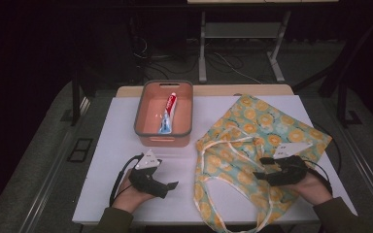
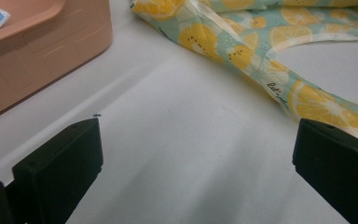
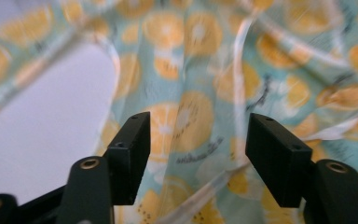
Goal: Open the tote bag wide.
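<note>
Right claw point(image 1: 264, 171): jaws spread and nothing pinched; it hovers over the near middle of the bag point(image 1: 257, 141).
Left claw point(image 1: 167, 187): jaws spread wide and empty, low over bare surface point(image 1: 121, 141), with the bag off to its right.
Bag: flat on the surface under and ahead of the right claw, its pale straps point(image 1: 223, 145) looping toward the left claw.
Handling: thin printed cloth, so likely light, limp and quick to bunch or slide; a strap or the hemmed mouth edge looks the surest place to pinch.
Bin point(image 1: 164, 114): beyond the left claw, with a toothpaste tube point(image 1: 168, 112) lying inside.
High view: gives the whole layout, bin contents included.
Left gripper view: shows the bin wall point(image 2: 42, 56) close up and the bag's edge point(image 2: 242, 51).
Right gripper view: blurred fabric point(image 3: 191, 107) between and beyond the jaws.
</note>
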{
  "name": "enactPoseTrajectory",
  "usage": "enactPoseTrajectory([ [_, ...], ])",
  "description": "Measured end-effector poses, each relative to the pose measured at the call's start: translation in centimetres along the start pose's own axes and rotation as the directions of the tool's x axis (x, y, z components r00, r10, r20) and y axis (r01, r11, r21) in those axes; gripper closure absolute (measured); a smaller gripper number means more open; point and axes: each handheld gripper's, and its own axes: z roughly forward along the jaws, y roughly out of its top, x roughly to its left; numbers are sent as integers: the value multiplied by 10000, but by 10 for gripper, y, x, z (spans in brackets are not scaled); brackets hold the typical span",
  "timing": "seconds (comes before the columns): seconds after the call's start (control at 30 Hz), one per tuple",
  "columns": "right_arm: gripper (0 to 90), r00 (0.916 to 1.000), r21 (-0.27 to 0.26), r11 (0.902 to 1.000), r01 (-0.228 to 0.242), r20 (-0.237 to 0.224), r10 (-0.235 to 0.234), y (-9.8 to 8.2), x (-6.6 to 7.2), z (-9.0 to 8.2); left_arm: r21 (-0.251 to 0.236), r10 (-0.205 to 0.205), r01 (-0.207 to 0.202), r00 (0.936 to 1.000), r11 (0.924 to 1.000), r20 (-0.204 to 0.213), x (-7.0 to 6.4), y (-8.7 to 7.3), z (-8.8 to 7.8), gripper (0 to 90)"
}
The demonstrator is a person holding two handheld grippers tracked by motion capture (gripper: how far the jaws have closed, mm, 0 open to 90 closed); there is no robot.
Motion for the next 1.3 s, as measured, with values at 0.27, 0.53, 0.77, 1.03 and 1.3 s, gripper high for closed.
enactPoseTrajectory([
  [0.27, 345, 10000, 1093, 9940, 89, 2, -90, -11, 1, 20, 2, -7, 7, 10000, 10000, 23, 0, 0, 0, 3],
  [0.53, 843, 9994, 876, 9959, -222, -250, 245, -13, -3, 20, 64, 45, -45, 10000, 10000, 20, 0, 0, 0, 4],
  [0.77, 893, 9907, 235, 9996, -185, -1345, 215, 0, 15, 30, 28, 17, -17, 10000, 10000, -17, 1, 0, 0, 4],
  [1.03, 889, 9976, -717, 9962, -503, -519, 467, 9, 8, 19, 42, 18, -18, 10000, 10000, -42, 1, 0, 0, 5],
  [1.3, 540, 9956, -294, 9954, -909, 186, 914, 5, -5, 24, 77, 25, -24, 10000, 10000, -28, 0, 0, 1, 5],
])
